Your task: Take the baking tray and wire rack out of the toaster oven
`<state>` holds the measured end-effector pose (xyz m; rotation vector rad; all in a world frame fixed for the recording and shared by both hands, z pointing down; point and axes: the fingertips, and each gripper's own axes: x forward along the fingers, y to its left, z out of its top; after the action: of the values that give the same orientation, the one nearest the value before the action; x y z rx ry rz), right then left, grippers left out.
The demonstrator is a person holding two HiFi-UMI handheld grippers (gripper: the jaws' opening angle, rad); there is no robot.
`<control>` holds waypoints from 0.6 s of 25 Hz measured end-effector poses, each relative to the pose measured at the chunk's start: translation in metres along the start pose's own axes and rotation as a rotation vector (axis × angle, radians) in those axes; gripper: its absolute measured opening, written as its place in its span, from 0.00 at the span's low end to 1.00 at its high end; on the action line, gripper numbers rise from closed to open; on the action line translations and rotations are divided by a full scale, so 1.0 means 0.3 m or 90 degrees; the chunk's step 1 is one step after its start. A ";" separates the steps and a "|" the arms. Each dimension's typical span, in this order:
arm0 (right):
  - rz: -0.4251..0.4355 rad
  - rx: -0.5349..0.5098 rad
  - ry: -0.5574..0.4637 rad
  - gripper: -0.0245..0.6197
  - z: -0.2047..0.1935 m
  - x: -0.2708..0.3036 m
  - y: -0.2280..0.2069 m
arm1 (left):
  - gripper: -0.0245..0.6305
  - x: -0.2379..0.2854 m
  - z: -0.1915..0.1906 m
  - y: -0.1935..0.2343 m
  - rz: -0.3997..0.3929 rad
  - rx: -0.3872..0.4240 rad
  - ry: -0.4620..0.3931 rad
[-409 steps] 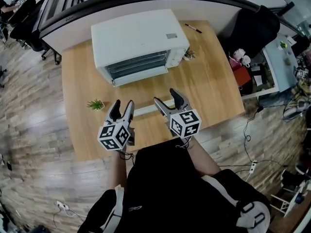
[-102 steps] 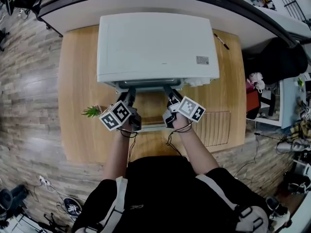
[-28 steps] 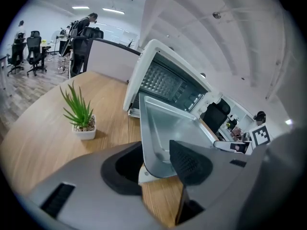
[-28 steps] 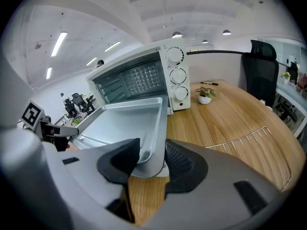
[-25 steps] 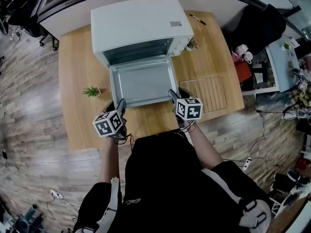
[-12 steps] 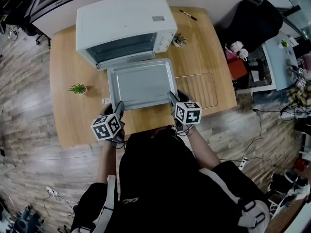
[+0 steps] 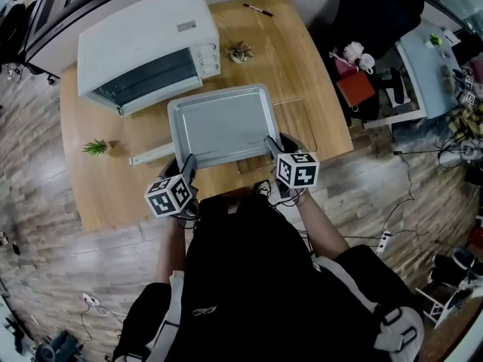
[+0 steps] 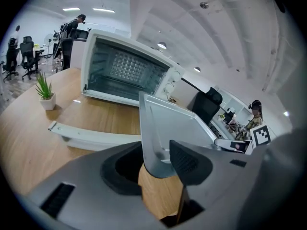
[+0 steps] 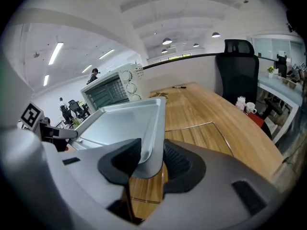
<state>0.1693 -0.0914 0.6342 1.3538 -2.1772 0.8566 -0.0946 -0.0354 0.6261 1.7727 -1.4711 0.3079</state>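
Head view shows you the baking tray fully out of the toaster oven, which stands well apart at the far left of the table. The tray hangs between your two hands, over the near middle of the table. The left gripper has the near left corner and the right gripper has the near right corner.

In the left gripper view the fingers are closed on the thin rim of the tray, only partly open because the metal lip sits between them. The right gripper view shows the same: the fingers pinch the rounded corner of the rim and hold nothing else.

The wire rack already lies flat on the table at the right, and its left part is hidden under the tray.

Please mind these risks, as I judge them:
- Each grip is on a corner lip only. If one hand pulls ahead or drops lower, the tray can twist and slide out of the fingers.
- The far edge has no support, so it may dip and strike the table first.
- If you lower the tray where it is, it lands partly on the rack, sits tilted and may push the rack toward the table edge.
- On the left, a white bar lies just beside the tray and could be knocked.
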 end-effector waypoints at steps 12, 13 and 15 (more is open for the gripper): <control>-0.030 0.021 0.014 0.28 -0.075 -0.158 -0.415 | 0.32 0.198 -0.157 -0.366 -0.023 0.004 0.027; -0.028 0.020 0.018 0.28 -0.081 -0.164 -0.444 | 0.32 0.211 -0.173 -0.388 -0.022 0.000 0.027; -0.019 0.018 0.023 0.28 -0.093 -0.172 -0.492 | 0.32 0.230 -0.206 -0.425 -0.017 -0.009 0.026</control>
<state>0.3257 -0.0879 0.6612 1.3704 -2.1189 0.8972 0.0599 -0.0406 0.6572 1.7630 -1.4158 0.3171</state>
